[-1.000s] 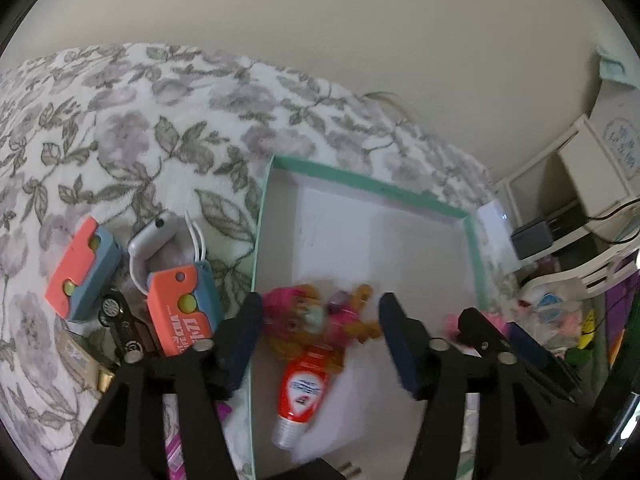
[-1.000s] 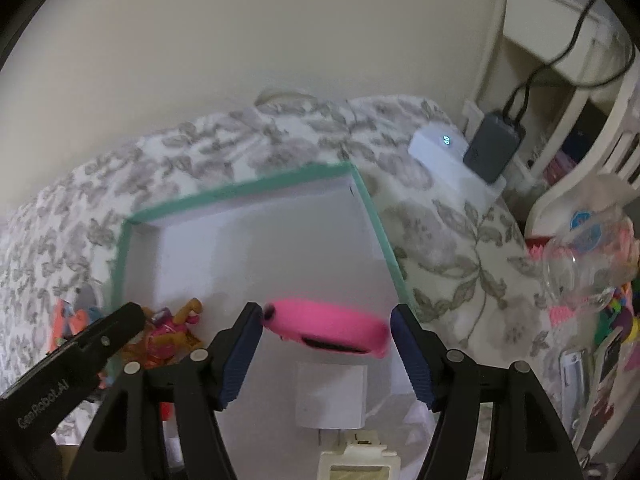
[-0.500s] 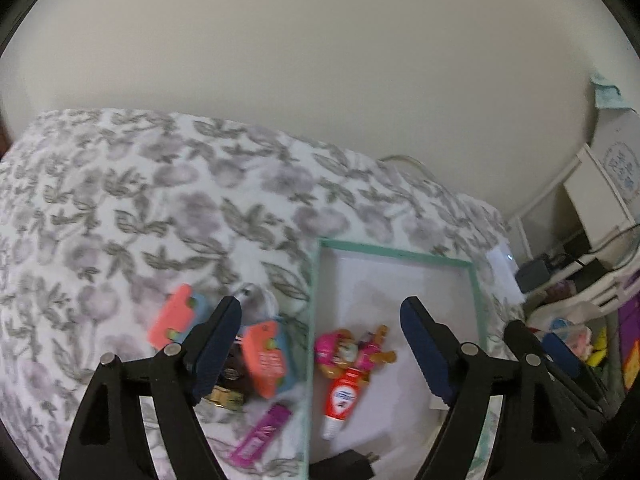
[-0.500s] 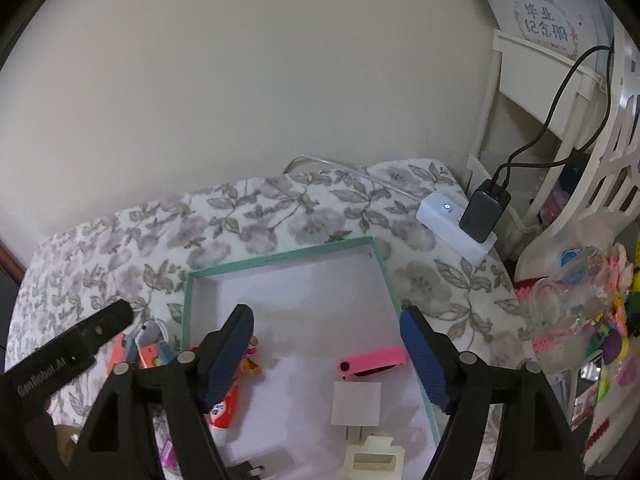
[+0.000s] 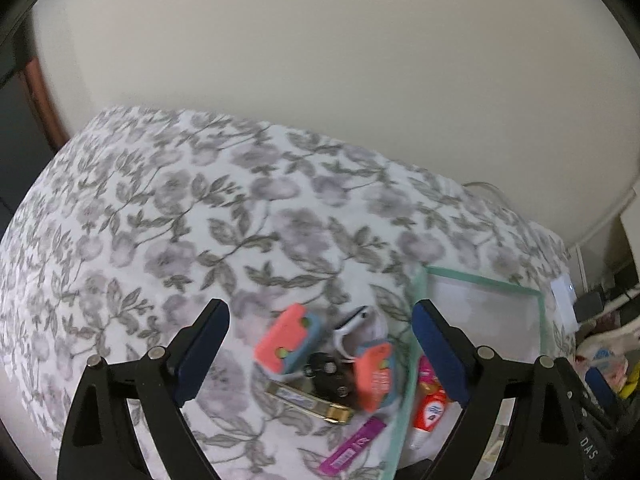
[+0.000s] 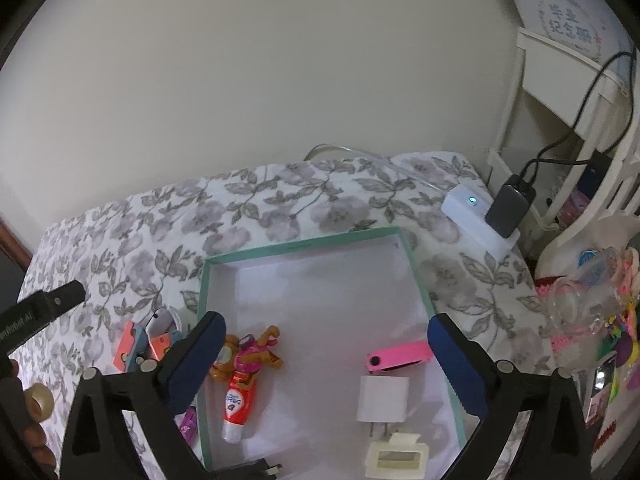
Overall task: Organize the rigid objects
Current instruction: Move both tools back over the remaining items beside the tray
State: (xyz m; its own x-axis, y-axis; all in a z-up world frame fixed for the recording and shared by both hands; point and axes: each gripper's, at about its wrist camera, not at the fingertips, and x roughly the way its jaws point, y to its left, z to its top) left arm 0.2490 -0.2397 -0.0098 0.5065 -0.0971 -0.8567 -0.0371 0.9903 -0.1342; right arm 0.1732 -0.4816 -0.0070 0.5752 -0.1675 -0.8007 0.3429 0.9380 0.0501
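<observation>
both grippers hang over the floral bed cover [image 5: 168, 216] with jaws that have just been opening and now stand wide apart on nothing, the left gripper [image 5: 320, 354] above the loose pile of orange-and-blue cases [image 5: 286, 338] beside the box. under the right gripper [image 6: 326, 360], the teal-rimmed box [image 6: 304, 245] holds the pink case [image 6: 398, 355], white charger [image 6: 383, 398], red tube [image 6: 237, 402] and orange toy [image 6: 248, 354].

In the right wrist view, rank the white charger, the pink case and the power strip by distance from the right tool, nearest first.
1. White charger: in the tray, just ahead of the open right tool, toward its right finger.
2. Pink case: in the tray, a little beyond the charger, by the right wall.
3. Power strip: on the bedspread past the tray's far right corner, clearly farthest.
</observation>
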